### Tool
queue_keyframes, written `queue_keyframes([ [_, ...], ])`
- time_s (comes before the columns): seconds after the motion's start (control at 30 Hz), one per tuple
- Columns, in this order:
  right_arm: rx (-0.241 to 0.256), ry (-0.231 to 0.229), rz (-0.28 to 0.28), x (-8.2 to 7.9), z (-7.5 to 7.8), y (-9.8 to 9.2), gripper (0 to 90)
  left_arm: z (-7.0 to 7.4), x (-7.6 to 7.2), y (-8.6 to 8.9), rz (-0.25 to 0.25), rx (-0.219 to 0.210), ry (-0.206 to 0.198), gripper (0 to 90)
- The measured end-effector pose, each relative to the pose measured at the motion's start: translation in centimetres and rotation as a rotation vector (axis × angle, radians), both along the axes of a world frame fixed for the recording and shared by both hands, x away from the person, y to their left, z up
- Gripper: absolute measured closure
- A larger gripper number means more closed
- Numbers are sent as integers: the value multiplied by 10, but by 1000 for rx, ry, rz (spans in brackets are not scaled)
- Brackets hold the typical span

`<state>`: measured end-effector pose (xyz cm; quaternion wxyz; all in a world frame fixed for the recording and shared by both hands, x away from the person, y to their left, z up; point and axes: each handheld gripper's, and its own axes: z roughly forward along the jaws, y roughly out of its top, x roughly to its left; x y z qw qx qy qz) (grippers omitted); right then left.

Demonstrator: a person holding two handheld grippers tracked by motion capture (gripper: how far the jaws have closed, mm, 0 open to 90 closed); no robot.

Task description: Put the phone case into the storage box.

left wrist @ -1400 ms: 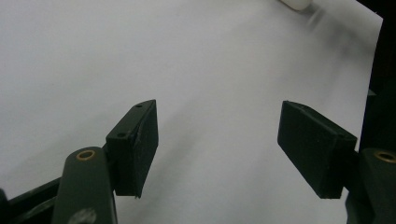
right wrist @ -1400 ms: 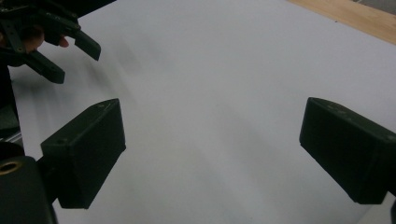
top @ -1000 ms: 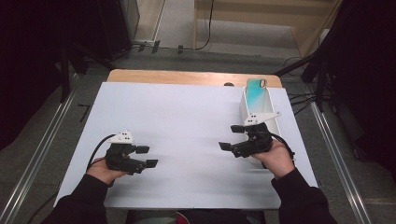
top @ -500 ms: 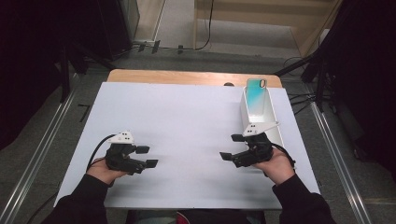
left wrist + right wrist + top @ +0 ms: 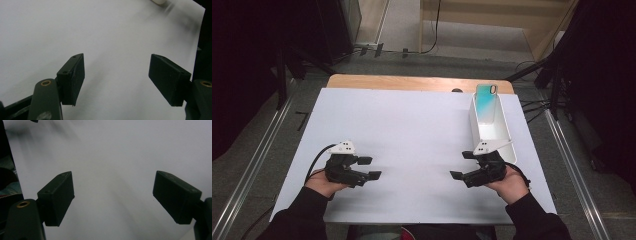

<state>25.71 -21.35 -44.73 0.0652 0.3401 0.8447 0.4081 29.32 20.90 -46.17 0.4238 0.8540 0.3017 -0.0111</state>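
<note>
A white rectangular tray [image 5: 506, 131] stands at the right side of the white table sheet [image 5: 412, 130], and a phone with a teal-to-white back [image 5: 486, 102] leans in its far end. My right gripper [image 5: 464, 165] rests just in front of the tray's near end, open, jaws pointing left with nothing between them. My left gripper [image 5: 370, 168] sits at the front left of the sheet, open and empty, jaws pointing right. In the left gripper view the left gripper [image 5: 116, 80] has bare sheet between its pads; in the right gripper view the right gripper [image 5: 117, 200] stands over bare sheet too.
A wooden table edge [image 5: 412, 83] shows beyond the sheet. Metal rails [image 5: 257, 155] run along both sides of the table, and cables lie on the floor at the right [image 5: 532, 107]. Bare sheet lies between the two grippers.
My right gripper has drawn back toward the front of the table, away from the tray's near end. The left gripper has stayed in place.
</note>
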Motion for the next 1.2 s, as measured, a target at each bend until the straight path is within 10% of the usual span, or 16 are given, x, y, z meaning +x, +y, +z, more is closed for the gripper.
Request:
queue_keyframes([
  [1.2, -19, 20, 16, -35, -19, -20, 160, 1, -4, -1, -10, 2, 0, 289],
])
